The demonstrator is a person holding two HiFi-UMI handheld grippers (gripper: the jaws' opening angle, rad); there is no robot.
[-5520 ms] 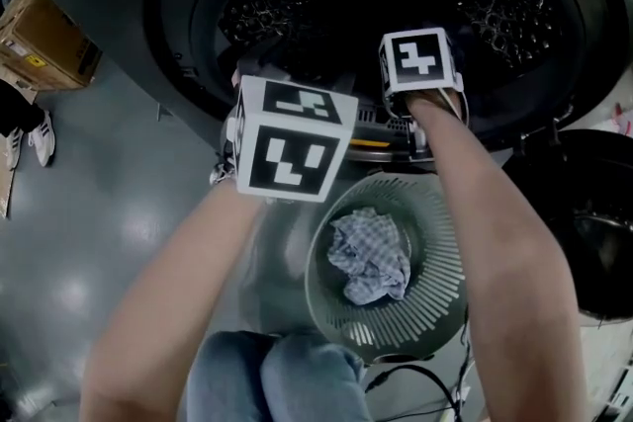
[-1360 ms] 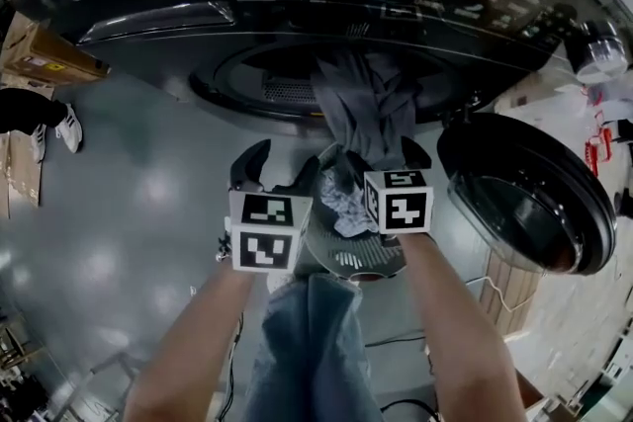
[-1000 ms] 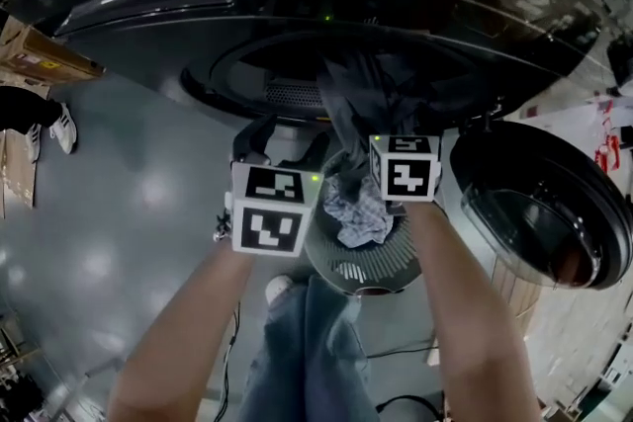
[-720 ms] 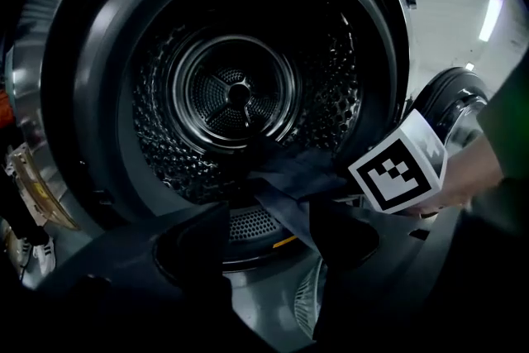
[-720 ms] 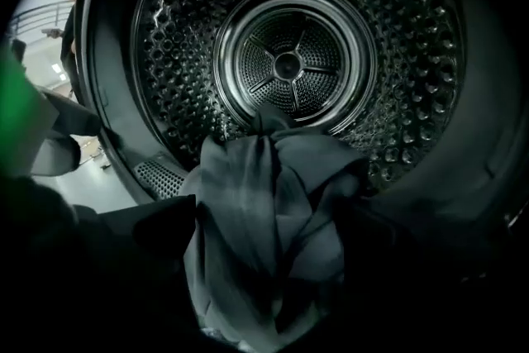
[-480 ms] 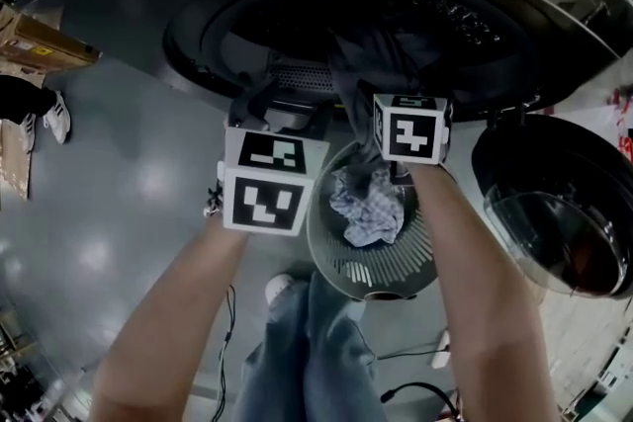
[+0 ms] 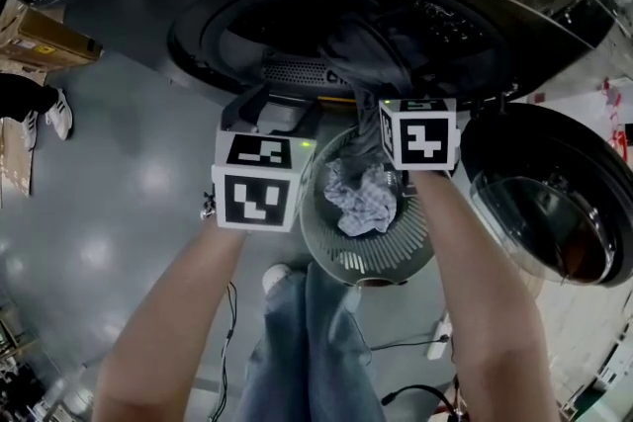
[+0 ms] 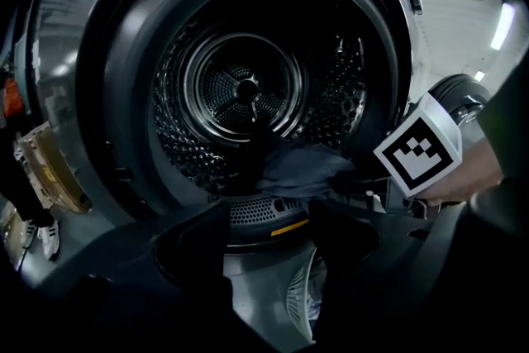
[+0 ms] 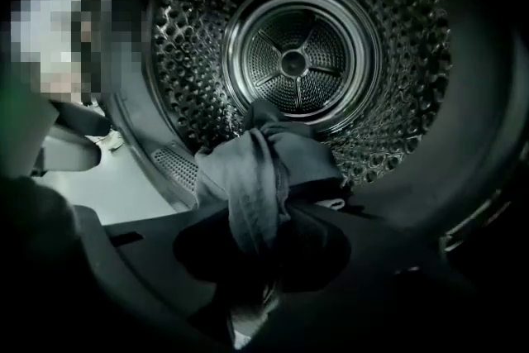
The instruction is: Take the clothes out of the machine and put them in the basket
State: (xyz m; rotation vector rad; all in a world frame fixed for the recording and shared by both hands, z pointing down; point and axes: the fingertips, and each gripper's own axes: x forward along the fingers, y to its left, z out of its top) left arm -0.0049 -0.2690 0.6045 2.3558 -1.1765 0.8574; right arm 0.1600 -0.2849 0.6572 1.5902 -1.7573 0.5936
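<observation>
My right gripper (image 9: 260, 234) has just closed on the grey cloth (image 9: 269, 157) at its bunched fold. I think it is soft, light and floppy. My left gripper (image 8: 269, 215) is half open and empty.

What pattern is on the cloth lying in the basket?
The cloth is pale checked; head view shows it best.

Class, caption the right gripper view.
Right hand-held gripper, jaws just closed, pinches grey garment trailing from the drum.

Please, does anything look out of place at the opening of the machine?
Yes: a dark grey crumpled garment hangs half out over the drum's front rim, not in the round slatted basket. The right tool has just closed on it.
</observation>
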